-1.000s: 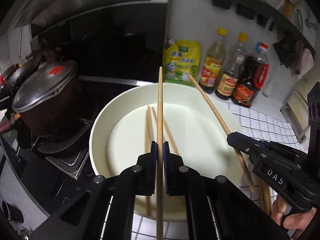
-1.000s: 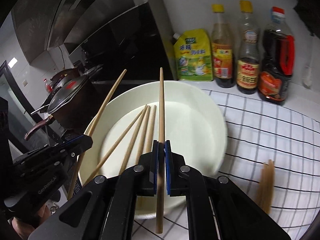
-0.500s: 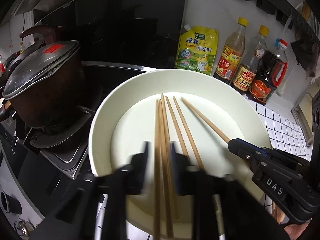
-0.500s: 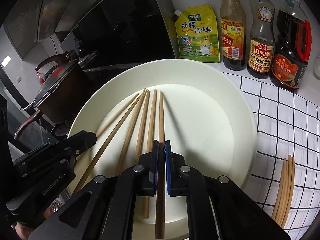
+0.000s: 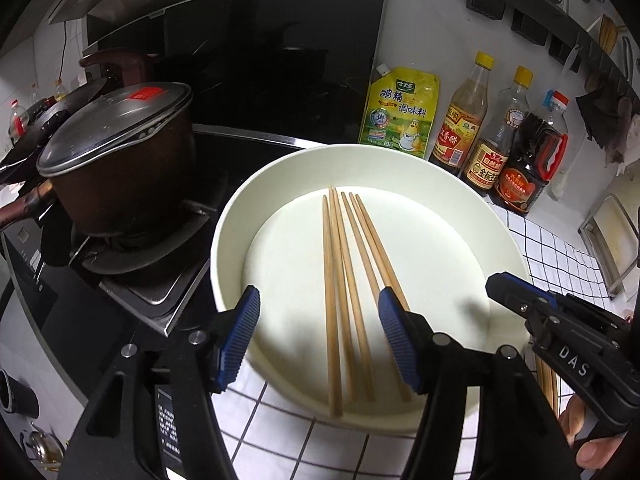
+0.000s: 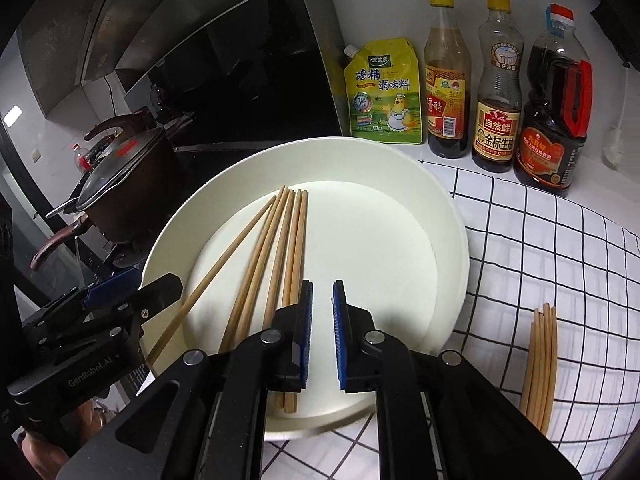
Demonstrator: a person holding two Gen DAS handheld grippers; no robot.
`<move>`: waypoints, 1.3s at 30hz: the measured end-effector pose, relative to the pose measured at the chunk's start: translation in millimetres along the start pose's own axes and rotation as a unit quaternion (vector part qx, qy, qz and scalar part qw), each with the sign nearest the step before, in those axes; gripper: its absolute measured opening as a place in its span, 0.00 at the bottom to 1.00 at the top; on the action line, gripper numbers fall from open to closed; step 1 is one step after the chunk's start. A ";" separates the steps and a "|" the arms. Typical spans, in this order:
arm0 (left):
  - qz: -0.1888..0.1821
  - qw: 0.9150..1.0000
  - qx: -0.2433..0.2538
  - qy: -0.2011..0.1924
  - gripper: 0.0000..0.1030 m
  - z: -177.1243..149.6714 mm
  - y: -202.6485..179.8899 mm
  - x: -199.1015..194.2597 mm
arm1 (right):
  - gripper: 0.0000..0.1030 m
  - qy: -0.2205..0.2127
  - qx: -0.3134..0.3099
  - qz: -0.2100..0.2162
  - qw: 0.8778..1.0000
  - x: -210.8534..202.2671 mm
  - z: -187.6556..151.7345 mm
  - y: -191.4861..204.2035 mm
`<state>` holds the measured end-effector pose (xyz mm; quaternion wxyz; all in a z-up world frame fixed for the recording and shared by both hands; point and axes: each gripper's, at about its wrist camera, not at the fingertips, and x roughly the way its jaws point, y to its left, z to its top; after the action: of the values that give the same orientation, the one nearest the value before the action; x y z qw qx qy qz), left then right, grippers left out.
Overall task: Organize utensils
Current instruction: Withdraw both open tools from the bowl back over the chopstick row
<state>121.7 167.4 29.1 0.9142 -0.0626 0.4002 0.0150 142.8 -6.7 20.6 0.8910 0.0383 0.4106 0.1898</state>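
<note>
Chopsticks [image 6: 280, 256], five wooden ones by the right wrist view, lie inside the wide white plate [image 6: 448, 216], roughly fanned with their far tips close together near the plate's middle and their near ends spread toward the front rim; the leftmost one angles off from the rest, and its near end passes behind the left claw [image 6: 132, 296]. In the left wrist view the same chopsticks [image 5: 344, 280] run between the fingers of the left claw [image 5: 320, 340], whose blue pads stand wide apart and grip nothing. The right claw [image 6: 320, 336] hangs over the near rim of the plate with its pads parted by a narrow gap, also empty, the near ends of two chopsticks just under its left finger. A second bundle of chopsticks [image 6: 540, 360] lies on the checked cloth [image 6: 560, 240] to the right of the plate, well apart from those in it. Beyond the plate stand a yellow seasoning pouch [image 6: 384, 96] and three sauce bottles [image 6: 496, 88] against the wall; to the left a lidded brown pot [image 5: 116, 160] sits on the stove. Judging by this, the step in hand is gathering loose chopsticks onto the plate, partly done. The next move likely calls for the right claw to swing to the bundle on the cloth, open wider, and close on one stick near its middle.
</note>
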 end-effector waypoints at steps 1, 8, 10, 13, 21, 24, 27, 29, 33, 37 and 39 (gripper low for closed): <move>0.000 1.000 -0.001 0.001 0.60 -2.0 0.8 -2.2 | 0.10 -0.001 0.000 -0.001 1.000 -3.3 -2.4 -0.2; -0.009 1.000 -0.007 0.001 0.61 -16.1 0.0 -19.0 | 0.15 -0.011 0.004 -0.005 1.000 -26.5 -16.8 -2.6; -0.011 1.000 -0.005 0.000 0.61 -19.8 -3.0 -24.1 | 0.16 -0.017 0.007 -0.005 1.000 -35.0 -21.1 -4.6; -0.013 1.000 -0.003 -0.001 0.61 -24.8 -8.3 -32.4 | 0.17 -0.022 0.010 -0.006 1.000 -44.4 -25.9 -7.8; -0.023 1.000 0.006 -0.004 0.61 -37.6 -23.2 -48.9 | 0.17 -0.031 0.014 -0.023 0.999 -71.0 -43.4 -18.5; -0.027 1.000 0.011 -0.006 0.61 -42.1 -30.3 -55.1 | 0.17 -0.035 0.018 -0.028 0.999 -80.3 -49.8 -24.4; -0.031 0.999 0.015 -0.007 0.61 -46.2 -38.2 -59.5 | 0.17 -0.039 0.021 -0.031 0.999 -87.9 -55.9 -31.5; -0.032 0.999 0.018 -0.007 0.61 -49.4 -44.6 -62.3 | 0.17 -0.041 0.022 -0.034 0.998 -93.0 -60.7 -36.9; -0.036 0.999 0.025 -0.007 0.64 -54.9 -58.5 -66.7 | 0.17 -0.044 0.028 -0.037 0.998 -100.8 -68.0 -49.1; -0.039 0.999 0.034 -0.007 0.64 -59.5 -74.0 -69.1 | 0.19 -0.047 0.034 -0.042 0.997 -107.8 -73.4 -63.5; -0.040 0.998 0.038 -0.007 0.64 -62.0 -81.4 -69.2 | 0.19 -0.049 0.038 -0.044 0.997 -111.2 -75.9 -71.7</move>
<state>35.8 80.4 46.6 0.9184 -0.0436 0.3916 -0.0361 42.4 -120.8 34.3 0.9154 0.0633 0.3747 0.1326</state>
